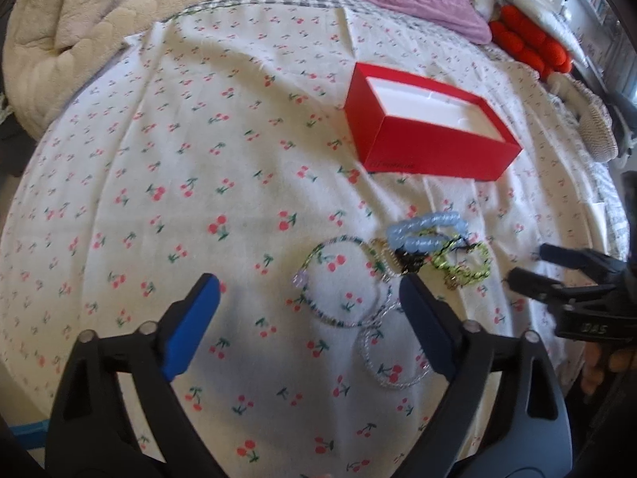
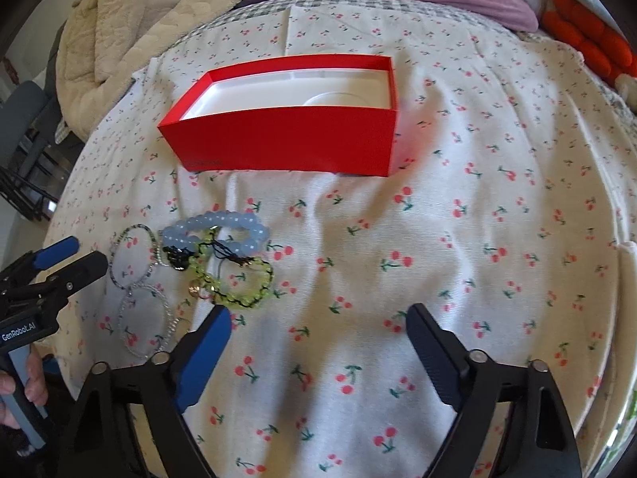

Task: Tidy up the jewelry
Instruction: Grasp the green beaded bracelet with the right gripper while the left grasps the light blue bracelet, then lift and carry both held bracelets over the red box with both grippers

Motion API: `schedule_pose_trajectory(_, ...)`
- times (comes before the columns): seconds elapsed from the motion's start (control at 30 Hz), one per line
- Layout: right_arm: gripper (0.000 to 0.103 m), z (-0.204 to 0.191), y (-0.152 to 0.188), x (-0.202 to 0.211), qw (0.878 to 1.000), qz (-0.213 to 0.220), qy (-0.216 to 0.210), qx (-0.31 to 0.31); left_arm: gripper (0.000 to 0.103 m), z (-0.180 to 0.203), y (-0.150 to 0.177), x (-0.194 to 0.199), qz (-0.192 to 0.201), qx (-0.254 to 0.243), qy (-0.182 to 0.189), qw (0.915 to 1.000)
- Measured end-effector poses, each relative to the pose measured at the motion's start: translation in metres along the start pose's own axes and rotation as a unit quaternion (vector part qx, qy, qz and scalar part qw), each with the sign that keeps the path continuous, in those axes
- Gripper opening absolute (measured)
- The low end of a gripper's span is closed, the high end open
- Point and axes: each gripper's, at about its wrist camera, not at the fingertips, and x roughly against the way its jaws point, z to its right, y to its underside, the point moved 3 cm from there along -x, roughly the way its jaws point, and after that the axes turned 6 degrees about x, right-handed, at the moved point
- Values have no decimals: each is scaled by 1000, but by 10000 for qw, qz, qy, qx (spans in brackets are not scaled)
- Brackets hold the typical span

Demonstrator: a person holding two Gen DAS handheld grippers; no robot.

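Landmark: the open red cardboard box with white lining [image 2: 286, 135], standing on the white cherry-print bedsheet [image 2: 458, 239]. Nothing can be made out inside it.

The jewelry lies in one loose cluster on the sheet, on the near side of the box and apart from it. It comprises a pale blue chunky bead bracelet [image 2: 223, 229] closest to the box; a yellow-green bracelet with black cord [image 2: 247, 283] overlapping it; a thin green-and-white seed-bead bracelet [image 1: 342, 279]; and a clear bead bracelet [image 1: 392, 356] farthest from the box. Several pieces touch or cross one another, and a small dark and gold piece sits in the tangle, too small to identify.

Left gripper [image 1: 310, 290]: blue-padded jaws stand wide apart, empty, poised above the seed-bead bracelet. Right gripper [image 2: 318, 318]: jaws likewise wide, empty, over bare sheet beside the cluster.

Handling assessment: all pieces appear light, limp and probably elastic-strung; they will sag and drape rather than hold shape. Smooth beads may slip between pads. The soft bedding will yield under pressure. Because the loops overlap, lifting one risks dragging its neighbours. Recommended hold: pinch across a single strand on an outer free arc, such as the far edge of the clear bracelet, clear of the crossings.
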Motion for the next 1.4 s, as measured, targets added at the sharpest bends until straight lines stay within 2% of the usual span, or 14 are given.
schedule_pose_trajectory(0.07,69,-4,-3,-6,9999,0,-126,-17,85,4,-3,0,11,-58,71,10000)
schedule_pose_trajectory(0.3,39,-16,-10,-28,9996,-95,-235,101,83,18,-6,-4,-20,-262,223,9994)
schedule_pose_trajectory(0.37,18,-19,-12,-32,9995,-89,-237,172,83,21,-6,-6,-38,-295,228,9993)
schedule_pose_trajectory(0.43,10,-22,-13,-34,9994,-89,-177,275,83,23,-7,-9,-54,-329,225,9992)
schedule_pose_trajectory(0.57,9,-19,-13,-27,9995,-20,-164,282,82,27,-8,-13,-84,-411,229,9989)
schedule_pose_trajectory(0.83,9,10,-16,5,9992,387,45,-108,69,50,-11,-22,-162,-763,312,9965)
schedule_pose_trajectory(1.03,9,27,-16,29,9972,670,156,-305,59,65,-14,-37,-364,-968,289,9942)
schedule_pose_trajectory(1.2,9,36,-16,35,9968,701,158,-362,49,78,-18,-53,-579,-1121,336,9914)
schedule_pose_trajectory(1.4,9,37,-15,33,9968,666,132,-413,48,89,-20,-66,-817,-1422,258,9861)
